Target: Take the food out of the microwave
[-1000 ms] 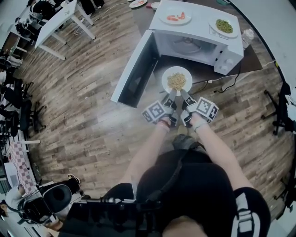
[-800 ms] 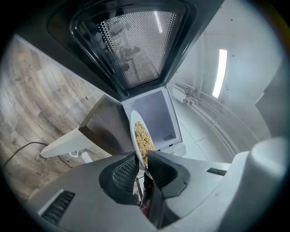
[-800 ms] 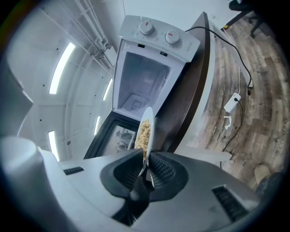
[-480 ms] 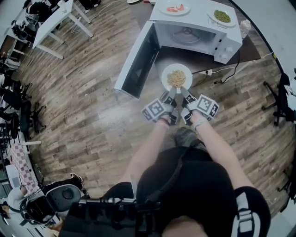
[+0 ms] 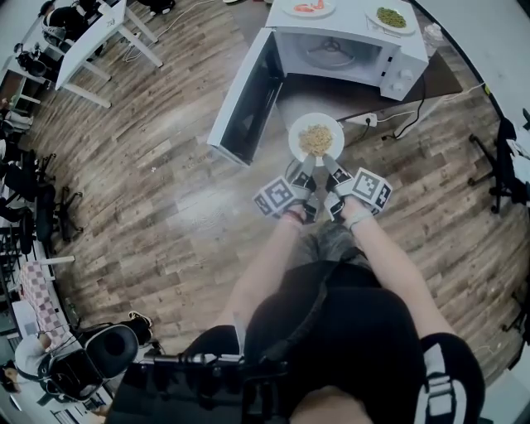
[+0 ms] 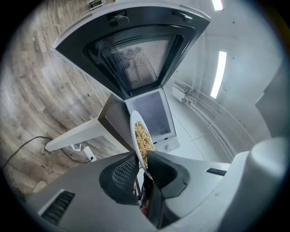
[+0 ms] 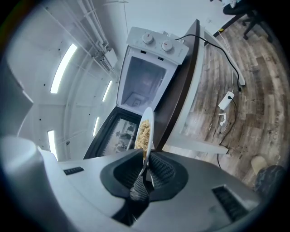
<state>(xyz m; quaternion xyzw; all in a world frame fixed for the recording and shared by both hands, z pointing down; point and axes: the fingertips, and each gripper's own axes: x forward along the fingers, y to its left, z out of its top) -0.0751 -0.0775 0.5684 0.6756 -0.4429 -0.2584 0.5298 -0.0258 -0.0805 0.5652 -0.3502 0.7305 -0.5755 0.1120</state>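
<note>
A white plate of yellow noodles (image 5: 315, 138) hangs in the air in front of the white microwave (image 5: 348, 51), clear of its open cavity. My left gripper (image 5: 305, 171) is shut on the plate's near rim (image 6: 143, 159). Beside it my right gripper (image 5: 329, 171) pinches the same rim (image 7: 146, 159). The microwave door (image 5: 246, 101) stands swung wide open to the left. Both gripper views show the plate edge-on between the pads, with the empty cavity (image 7: 142, 84) beyond.
On top of the microwave sit a plate of red food (image 5: 305, 8) and a plate of green food (image 5: 391, 16). The microwave stands on a dark table (image 5: 439, 74) with a cable and power strip (image 5: 361, 120) trailing off it. White desks (image 5: 99, 33) stand far left.
Both grippers have drawn back from the microwave with the plate still in their hold; the microwave has slid toward the top of the head view.
</note>
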